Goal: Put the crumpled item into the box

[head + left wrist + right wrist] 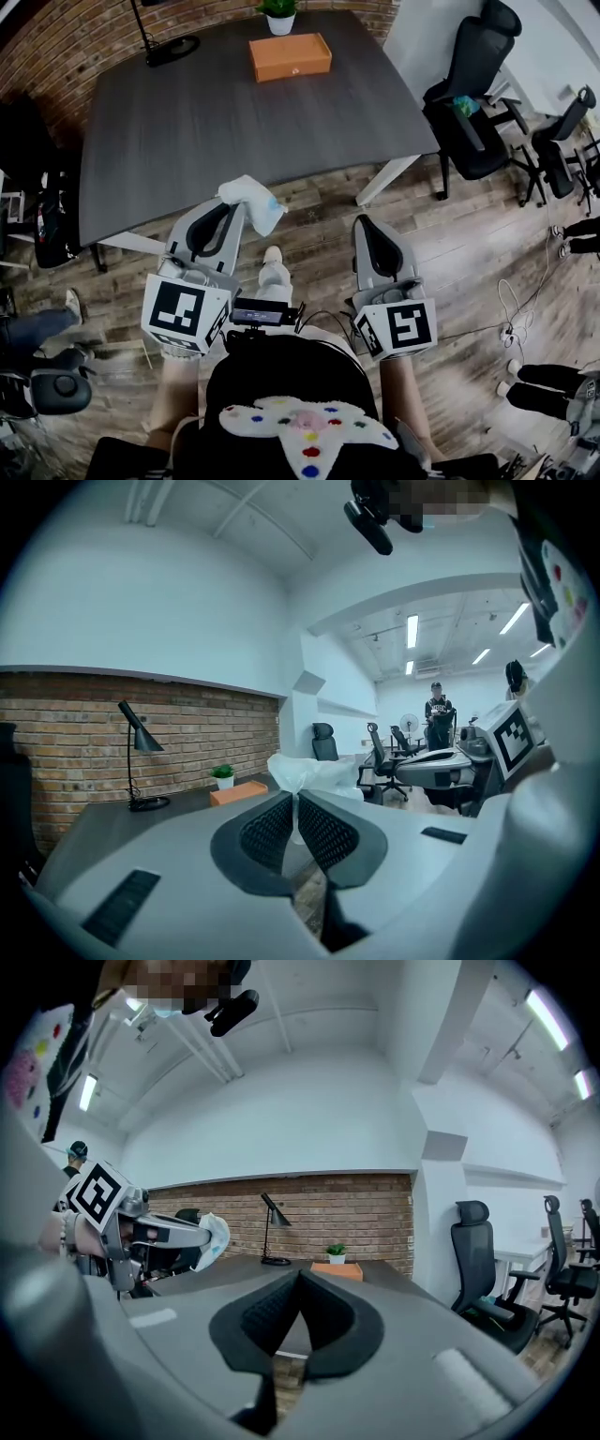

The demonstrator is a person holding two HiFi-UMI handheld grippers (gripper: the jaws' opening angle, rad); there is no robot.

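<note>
A crumpled white item (pixel 253 201) with a bit of blue on it sticks out past the tips of my left gripper (pixel 228 203), which is shut on it. In the left gripper view the white crumpled item (pixel 309 775) bulges above the closed pads. From the right gripper view the same crumpled item (pixel 214 1237) shows at the left, held out over the floor. My right gripper (pixel 367 223) is shut with nothing in it, level with the left one, short of the table's near edge. The orange box (pixel 290 56) lies closed at the far side of the dark table (pixel 216 131).
A small potted plant (pixel 279 15) stands behind the box, and a black desk lamp (pixel 169 45) at the far left. Black office chairs (pixel 478 103) stand right of the table. People's feet and a cable lie on the wooden floor around me.
</note>
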